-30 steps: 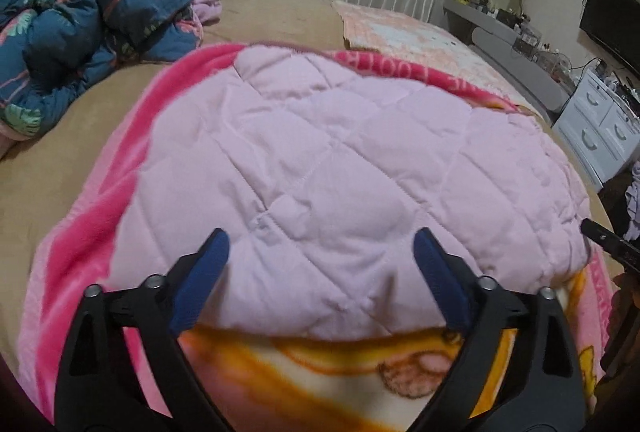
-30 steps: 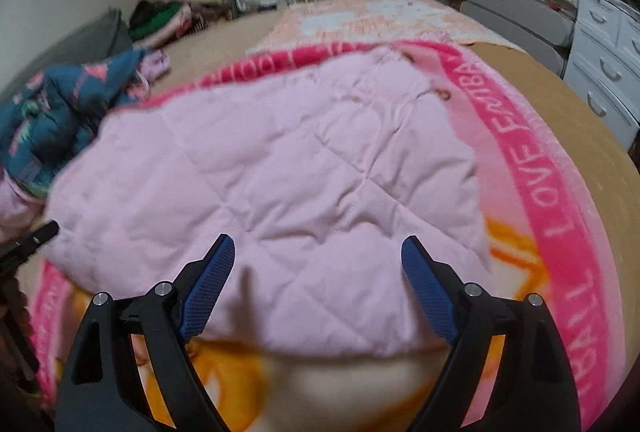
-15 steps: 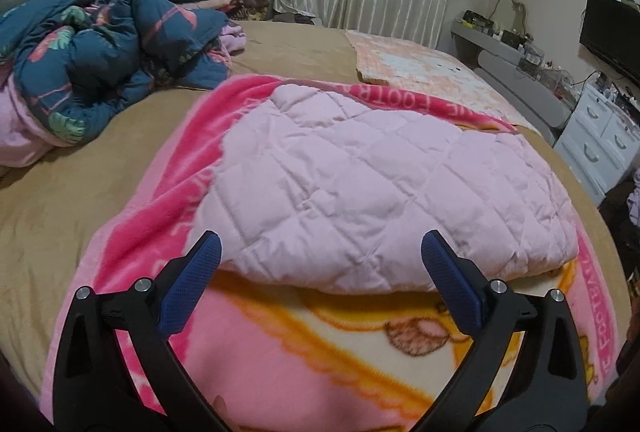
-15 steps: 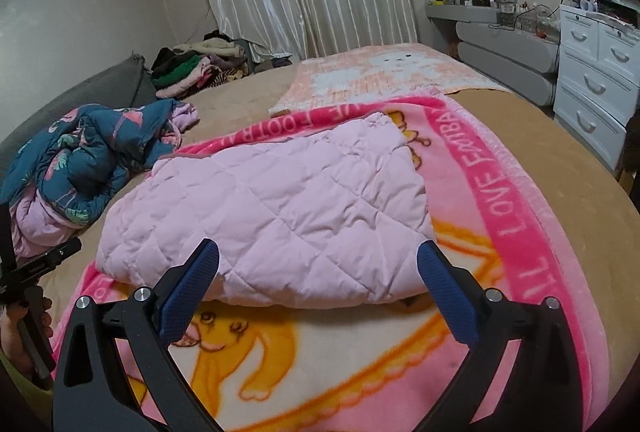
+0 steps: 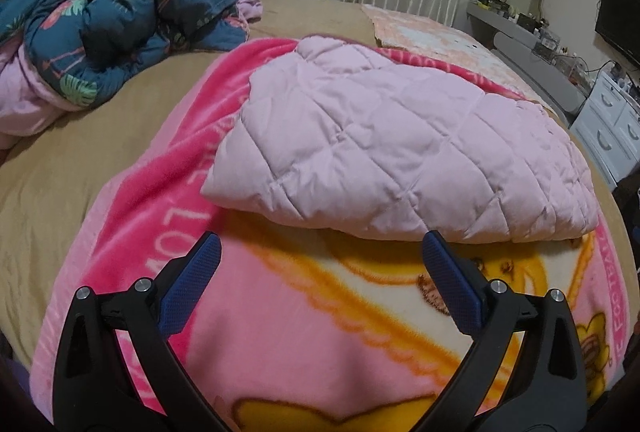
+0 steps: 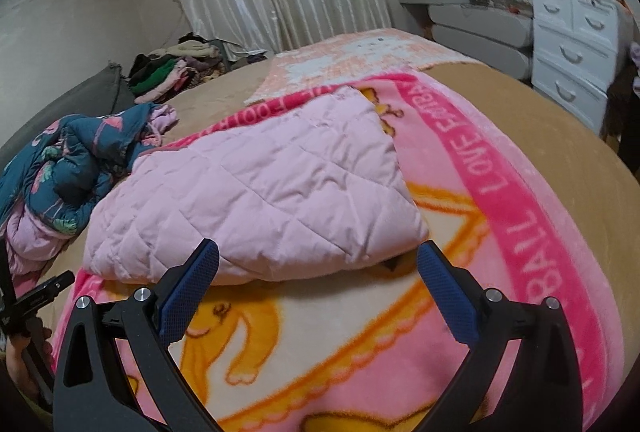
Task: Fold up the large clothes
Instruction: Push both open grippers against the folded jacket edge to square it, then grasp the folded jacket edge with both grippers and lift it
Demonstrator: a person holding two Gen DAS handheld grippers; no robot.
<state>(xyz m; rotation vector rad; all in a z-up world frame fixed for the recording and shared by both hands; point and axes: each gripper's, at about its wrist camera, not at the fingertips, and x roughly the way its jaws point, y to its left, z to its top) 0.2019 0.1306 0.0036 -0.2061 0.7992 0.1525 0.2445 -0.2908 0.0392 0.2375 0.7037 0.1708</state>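
Both grippers have drawn back, jaws apart and empty; the folded pink quilted garment (image 5: 400, 147) lies at twelve o'clock on a cartoon blanket (image 5: 304, 316)

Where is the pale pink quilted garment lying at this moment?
In both wrist views the pale pink quilted garment lies folded on the pink cartoon blanket, mid-bed, right of the crumpled blue floral garment.

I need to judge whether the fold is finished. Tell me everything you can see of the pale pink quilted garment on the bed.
The quilted garment is pale pink, puffy, stitched in diamonds, and looks like soft padded fabric. It lies folded into a compact, roughly rectangular bundle with rounded edges and light creases. It rests flat on the pink cartoon blanket. Neither gripper touches it.
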